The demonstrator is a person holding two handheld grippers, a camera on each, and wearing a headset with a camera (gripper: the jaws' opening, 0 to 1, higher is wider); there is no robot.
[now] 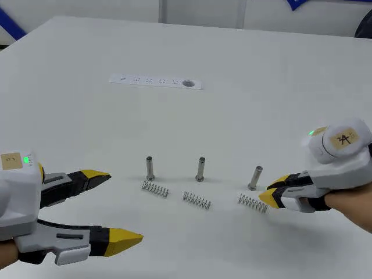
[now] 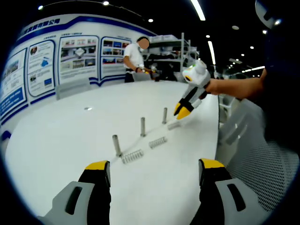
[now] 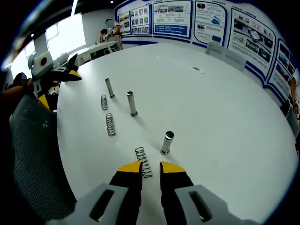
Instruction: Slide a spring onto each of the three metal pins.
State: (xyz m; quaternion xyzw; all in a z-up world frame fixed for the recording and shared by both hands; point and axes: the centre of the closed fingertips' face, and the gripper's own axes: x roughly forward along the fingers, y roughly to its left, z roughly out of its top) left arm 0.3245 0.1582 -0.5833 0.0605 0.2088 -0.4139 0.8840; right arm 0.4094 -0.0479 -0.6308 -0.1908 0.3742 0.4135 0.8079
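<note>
Table (image 1: 261, 87): white; carries every item.
Pins (image 1: 200, 168): three, upright, in a row parallel to the near edge; all bare.
Springs (image 1: 196, 200): three, lying flat, one on the near-edge side of each pin; none fitted.
Right gripper (image 3: 151, 169): jaws a narrow gap apart, nothing held; the near end of the right-end spring (image 3: 143, 161) lies in that gap, just beside its pin (image 3: 166, 142).
Left gripper (image 2: 154, 171): jaws spread wide, empty, toward the near left corner.
Step in hand: judged to be the first pickup. Nip the spring near one end, lightly so the coils keep their shape. Tip it upright, centre its bore over the pin head and lower it straight.
Risk: the spring may roll or flick free.
Writing: tag (image 1: 343, 138) on the right gripper, handwritten mark, unreadable; strip (image 1: 156, 82) toward the far edge, marks too small; wall panels (image 2: 70, 58), print illegible. No brand legible.
</note>
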